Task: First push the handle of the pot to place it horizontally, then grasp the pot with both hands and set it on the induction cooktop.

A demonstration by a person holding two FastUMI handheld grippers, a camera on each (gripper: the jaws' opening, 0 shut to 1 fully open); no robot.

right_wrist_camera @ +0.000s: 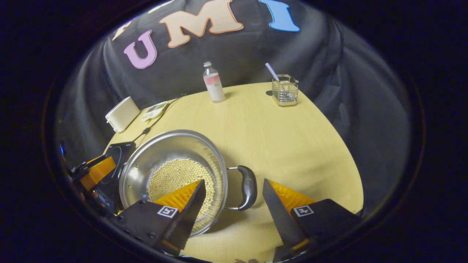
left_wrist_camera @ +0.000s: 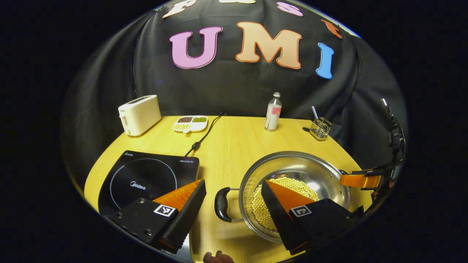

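Nearest in the left gripper view, the left gripper (left_wrist_camera: 234,204) gapes wide, holding nothing, its fingers straddling the pot's (left_wrist_camera: 294,193) left handle (left_wrist_camera: 222,204). In the right gripper view the right gripper (right_wrist_camera: 232,204) is equally wide and empty around the right handle (right_wrist_camera: 248,187). The bean-filled pot sits near the table's (right_wrist_camera: 285,138) front edge, right of the induction cooktop (left_wrist_camera: 146,179). Farther back along the rear edge, the left gripper view shows the toaster (left_wrist_camera: 139,114), divided dish (left_wrist_camera: 190,123), bottle (left_wrist_camera: 273,112) and glass holder (left_wrist_camera: 321,128) clearly.

Blk gripper bodies (left_wrist_camera: 234,210), sq. tags, prob. screws
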